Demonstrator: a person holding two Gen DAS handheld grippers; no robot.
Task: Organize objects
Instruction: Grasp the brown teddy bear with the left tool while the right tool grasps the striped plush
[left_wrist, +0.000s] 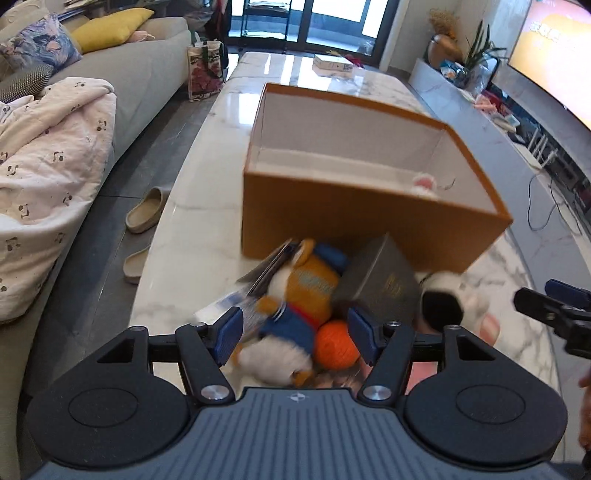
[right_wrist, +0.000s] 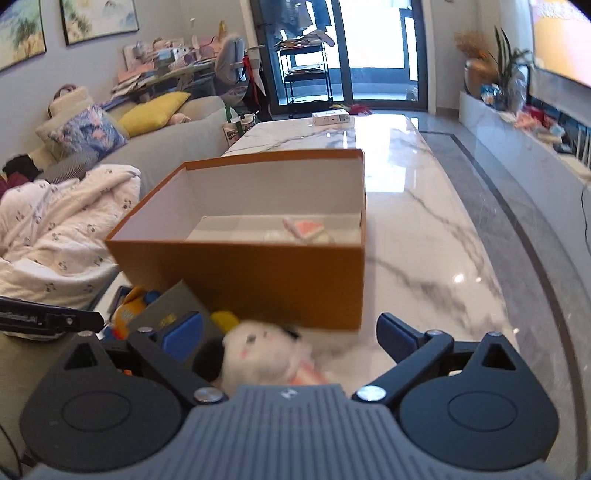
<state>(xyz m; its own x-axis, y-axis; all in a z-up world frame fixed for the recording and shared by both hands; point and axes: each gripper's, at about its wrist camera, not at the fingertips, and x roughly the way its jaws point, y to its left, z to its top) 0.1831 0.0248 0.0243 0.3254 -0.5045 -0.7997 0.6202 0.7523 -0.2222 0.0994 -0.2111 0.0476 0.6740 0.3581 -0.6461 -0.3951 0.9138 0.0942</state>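
A white marble table (left_wrist: 192, 206) carries everything. Ahead of the left gripper (left_wrist: 295, 334) stands an open orange box (left_wrist: 354, 225). Between box and gripper lie a plush bear (left_wrist: 295, 295), an orange ball (left_wrist: 334, 343), a grey box (left_wrist: 384, 284) and a white plush (left_wrist: 469, 299). A small white carton (left_wrist: 332, 62) sits at the far end.

Orange box (left_wrist: 332, 218), white inside; orange ball (left_wrist: 334, 343)

left claw (left_wrist: 295, 334) open, right claw (right_wrist: 290, 338) open
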